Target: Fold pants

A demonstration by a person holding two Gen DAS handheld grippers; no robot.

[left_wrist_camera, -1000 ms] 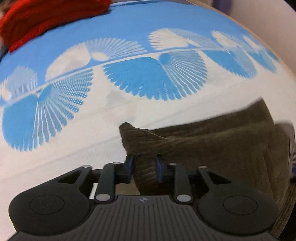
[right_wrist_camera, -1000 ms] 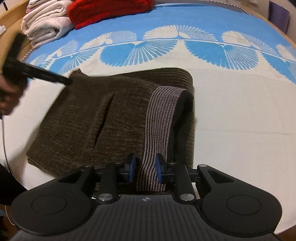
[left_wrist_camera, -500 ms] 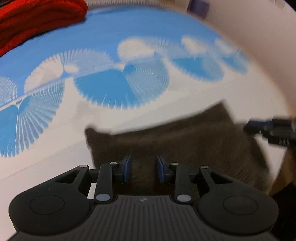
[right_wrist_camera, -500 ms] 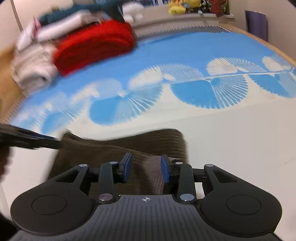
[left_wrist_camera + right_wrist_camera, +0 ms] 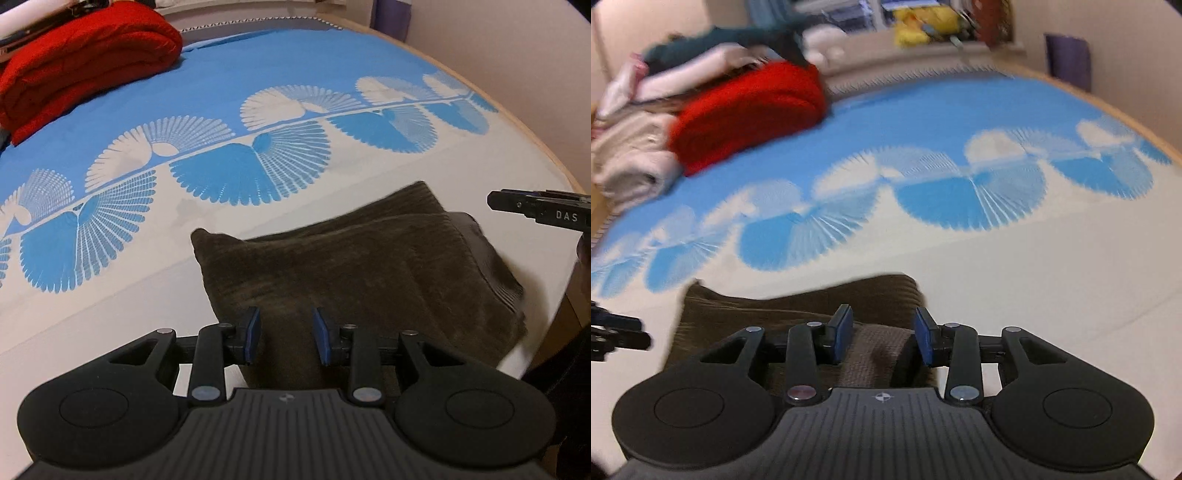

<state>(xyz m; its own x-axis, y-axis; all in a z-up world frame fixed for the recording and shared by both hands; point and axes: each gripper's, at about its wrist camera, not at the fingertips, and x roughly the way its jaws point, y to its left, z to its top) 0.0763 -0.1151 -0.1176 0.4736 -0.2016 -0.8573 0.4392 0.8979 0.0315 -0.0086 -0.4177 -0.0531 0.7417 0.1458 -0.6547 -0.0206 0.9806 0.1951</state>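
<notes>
Dark brown ribbed corduroy pants (image 5: 354, 273), folded into a thick rectangular stack, are laid on the blue-and-white fan-patterned bedspread (image 5: 236, 74). Left gripper (image 5: 285, 340) and right gripper (image 5: 883, 339) are held open above them, nothing clamped.

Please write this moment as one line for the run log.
pants: folded on bed | left claw: open, above pants | right claw: open, above pants

Red blanket (image 5: 85, 62) far off; bedspread (image 5: 369, 48) open.
</notes>
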